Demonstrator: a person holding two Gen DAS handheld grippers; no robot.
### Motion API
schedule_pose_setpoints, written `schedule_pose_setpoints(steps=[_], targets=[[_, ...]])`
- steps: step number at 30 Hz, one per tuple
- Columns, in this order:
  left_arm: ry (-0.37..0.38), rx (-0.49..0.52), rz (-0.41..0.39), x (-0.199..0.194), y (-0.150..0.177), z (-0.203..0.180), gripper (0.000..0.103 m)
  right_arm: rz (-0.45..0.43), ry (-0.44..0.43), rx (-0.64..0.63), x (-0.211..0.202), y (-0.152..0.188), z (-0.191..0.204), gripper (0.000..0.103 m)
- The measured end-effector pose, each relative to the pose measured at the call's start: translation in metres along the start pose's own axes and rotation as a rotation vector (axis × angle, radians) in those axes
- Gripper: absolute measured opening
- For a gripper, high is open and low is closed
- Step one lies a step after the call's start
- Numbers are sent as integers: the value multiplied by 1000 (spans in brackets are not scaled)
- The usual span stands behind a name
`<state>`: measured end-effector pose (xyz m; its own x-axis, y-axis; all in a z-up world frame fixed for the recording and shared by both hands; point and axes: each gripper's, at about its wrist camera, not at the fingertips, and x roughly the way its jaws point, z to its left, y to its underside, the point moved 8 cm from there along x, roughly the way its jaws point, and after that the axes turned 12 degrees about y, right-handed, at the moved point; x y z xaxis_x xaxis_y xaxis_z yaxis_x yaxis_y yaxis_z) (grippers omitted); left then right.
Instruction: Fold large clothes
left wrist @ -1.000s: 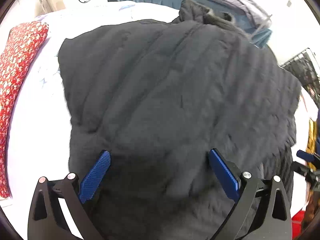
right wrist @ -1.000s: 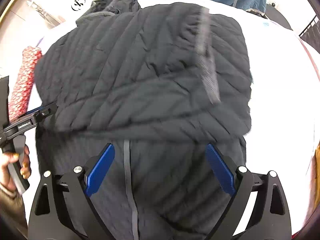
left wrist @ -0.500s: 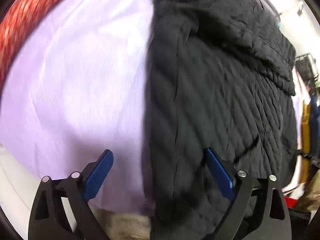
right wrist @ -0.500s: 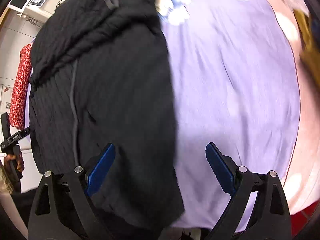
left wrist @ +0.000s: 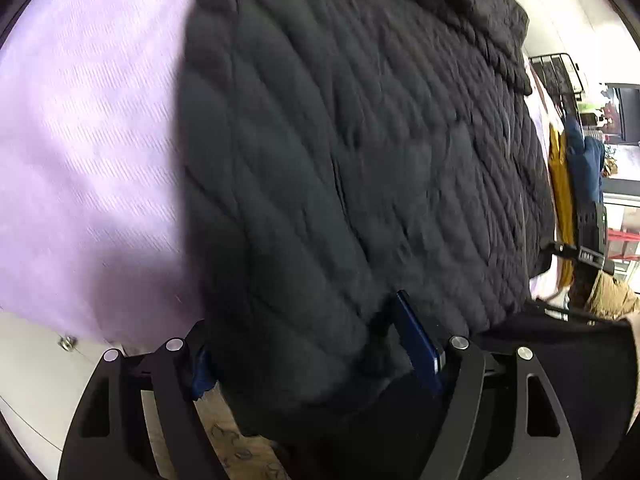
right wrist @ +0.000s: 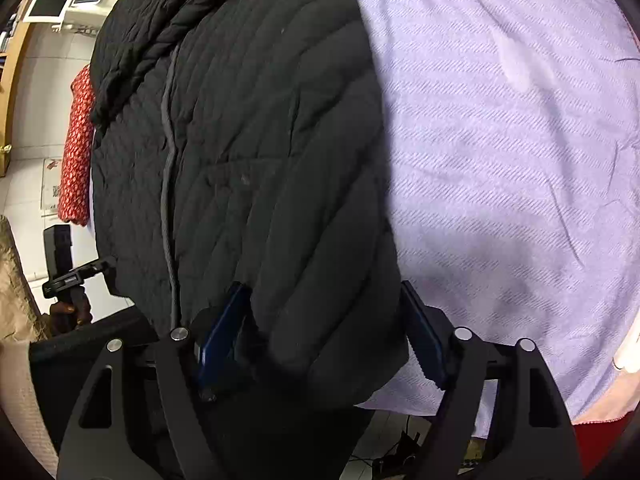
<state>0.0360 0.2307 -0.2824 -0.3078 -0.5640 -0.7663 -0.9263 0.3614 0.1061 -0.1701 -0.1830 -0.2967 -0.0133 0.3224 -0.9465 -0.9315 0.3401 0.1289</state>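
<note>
A black quilted jacket [left wrist: 360, 152] lies on a lilac bedsheet [left wrist: 80, 140], its lower hem hanging at the near edge of the bed. In the left wrist view the sheet shows bare to the left of the jacket; in the right wrist view the sheet [right wrist: 512, 140] shows bare to its right.

The left gripper [left wrist: 304, 344] sits at the jacket's near left corner. Its jaws have just been closing, and a thick fold of the hem bulges between them. The right blue pad [left wrist: 416, 340] lies against the padding; the left pad is mostly hidden behind the cloth, so a firm pinch cannot be confirmed.

The right gripper [right wrist: 320, 336] sits at the jacket's near right corner. Its jaws have also just been closing around a rolled bulge of hem. Both blue pads [right wrist: 224, 328] lie along the sides of that bulge.

A grey zip line [right wrist: 168, 160] runs down the jacket. A red patterned cushion [right wrist: 76, 152] lies past the jacket's far side in the right wrist view.
</note>
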Motion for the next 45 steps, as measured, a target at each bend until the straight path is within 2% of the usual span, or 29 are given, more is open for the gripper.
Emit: schedule_pose_setpoints(steps=[3, 6, 12, 16, 19, 23, 27, 33, 39, 43, 45], targets=[[3, -7, 30, 8, 10, 1, 70, 20, -17, -3, 4, 1, 10, 65], [6, -34, 28, 9, 8, 1, 66, 39, -27, 4, 8, 1, 12, 64], [-16, -66, 50, 7, 4, 4, 51, 65, -25, -30, 7, -1, 20, 42], [-14, -74, 45, 5, 1, -4, 37, 50, -38, -49, -4, 3, 22, 26], [21, -48, 40, -3, -3, -18, 25, 21, -30, -81, -15, 3, 32, 21], [38, 16, 36, -16, -14, -39, 20, 11, -59, -84, -25, 0, 40, 19], [60, 39, 34, -28, -23, -49, 19, 13, -112, -80, -37, -7, 51, 17], [99, 109, 76, -65, -42, -75, 16, 17, -163, -153, -84, -27, 75, 13], [104, 149, 80, -127, -91, -104, 15, 46, -196, -173, -146, -73, 87, 12], [41, 224, 125, -164, -129, -128, 15, 119, -192, -181, -177, -105, 101, 12], [40, 223, 131, -173, -157, -139, 15, 152, -176, -192, -191, -127, 106, 12]])
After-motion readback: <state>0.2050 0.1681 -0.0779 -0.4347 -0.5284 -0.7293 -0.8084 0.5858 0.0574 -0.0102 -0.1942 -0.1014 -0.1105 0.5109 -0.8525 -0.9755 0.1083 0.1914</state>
